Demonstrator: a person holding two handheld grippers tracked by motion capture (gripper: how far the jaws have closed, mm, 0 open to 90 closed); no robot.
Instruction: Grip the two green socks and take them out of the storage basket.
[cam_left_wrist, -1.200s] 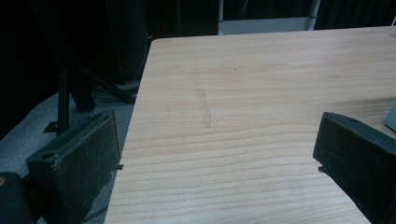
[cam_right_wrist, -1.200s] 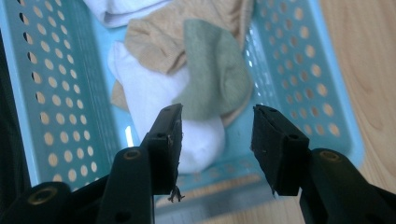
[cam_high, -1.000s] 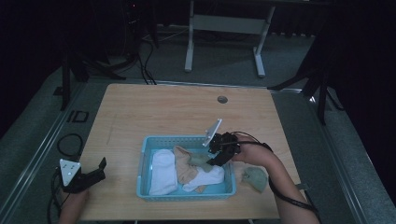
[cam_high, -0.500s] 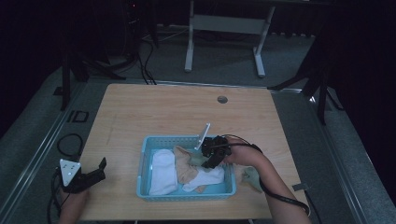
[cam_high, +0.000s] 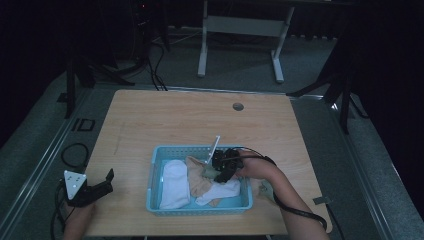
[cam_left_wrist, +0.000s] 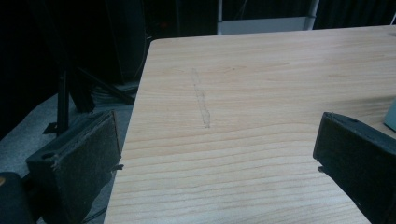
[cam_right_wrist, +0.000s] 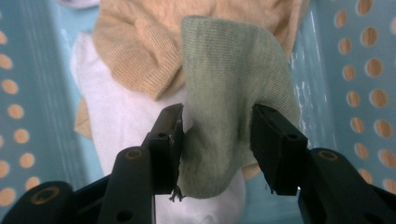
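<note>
Green sock (cam_right_wrist: 229, 107) sits between the jaws of the right hand-held gripper (cam_right_wrist: 217, 140), over the blue basket (cam_high: 200, 209). In the right gripper view both pads touch the bunched cloth, and the jaws have just been closing on it. The sock's loose end drapes forward onto a tan sock (cam_right_wrist: 140, 51), and a white sock (cam_right_wrist: 116, 130) lies under both. Perforated basket walls rise on each side of that view.

From the high view, the right hand-held gripper (cam_high: 222, 170) reaches down into the right half of the basket, the person's forearm coming in from the lower right. Inside the basket a white sock (cam_high: 174, 184) lies at the left, the tan sock (cam_high: 199, 181) in the middle, and another white piece (cam_high: 220, 191) toward the front right. Something pale green (cam_high: 265, 189) lies on the surface just right of the basket, partly hidden by the arm.

At the near left edge of the wooden surface (cam_high: 200, 120), the left hand-held gripper (cam_high: 102, 184) rests well apart from the basket. In the left gripper view its jaws stand wide with nothing between them, just bare wood (cam_left_wrist: 243, 116) ahead.
</note>
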